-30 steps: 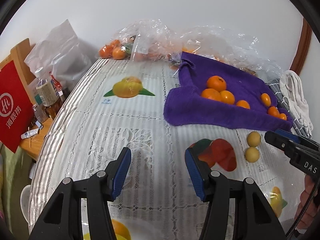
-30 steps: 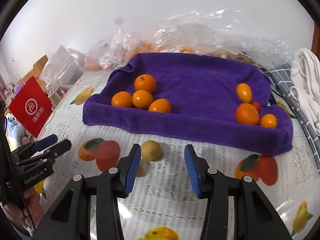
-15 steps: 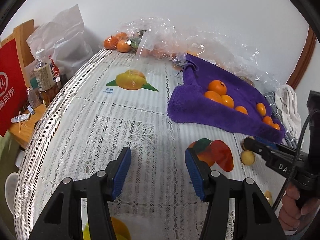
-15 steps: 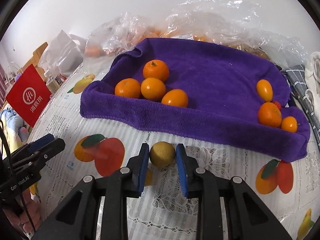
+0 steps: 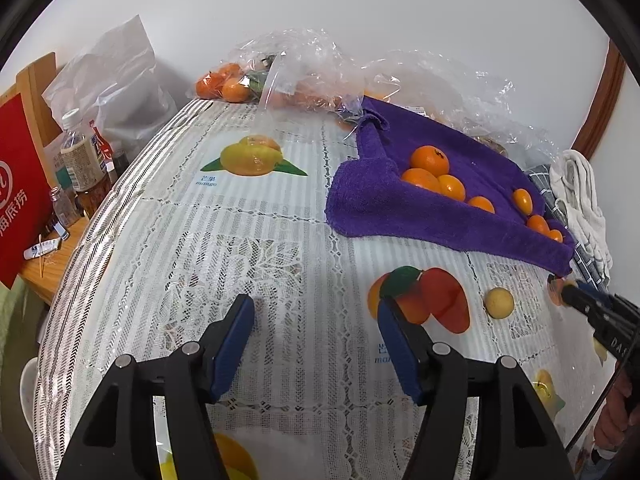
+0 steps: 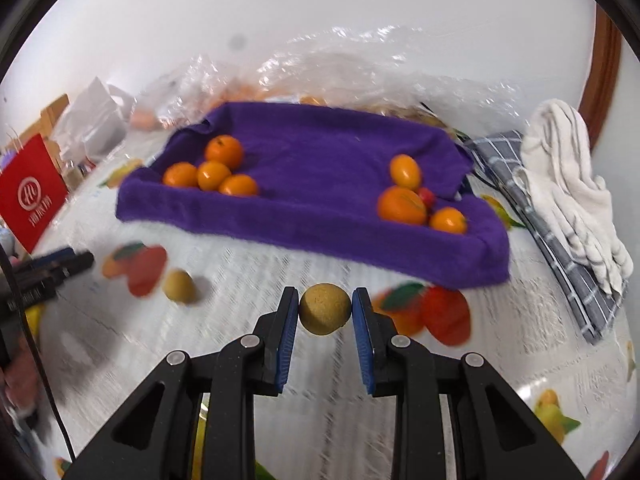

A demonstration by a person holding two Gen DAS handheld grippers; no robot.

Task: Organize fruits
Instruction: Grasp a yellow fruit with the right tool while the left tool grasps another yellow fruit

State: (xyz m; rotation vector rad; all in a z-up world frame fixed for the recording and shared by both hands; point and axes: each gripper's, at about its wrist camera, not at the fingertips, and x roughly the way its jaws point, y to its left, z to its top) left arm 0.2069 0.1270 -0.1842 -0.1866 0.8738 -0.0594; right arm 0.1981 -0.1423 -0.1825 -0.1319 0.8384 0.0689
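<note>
Right gripper (image 6: pixel 325 312) pinches yellow fruit (image 6: pixel 324 309) between fingertips.

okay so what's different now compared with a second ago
The right gripper closed on one yellow fruit and lifted it off the tablecloth; it was open a second ago. The other yellow fruit stays on the cloth, the left gripper stays open and empty, and the oranges in the purple towel haven't moved.

bright even light; right view motion-blurred; fisheye edges.
</note>
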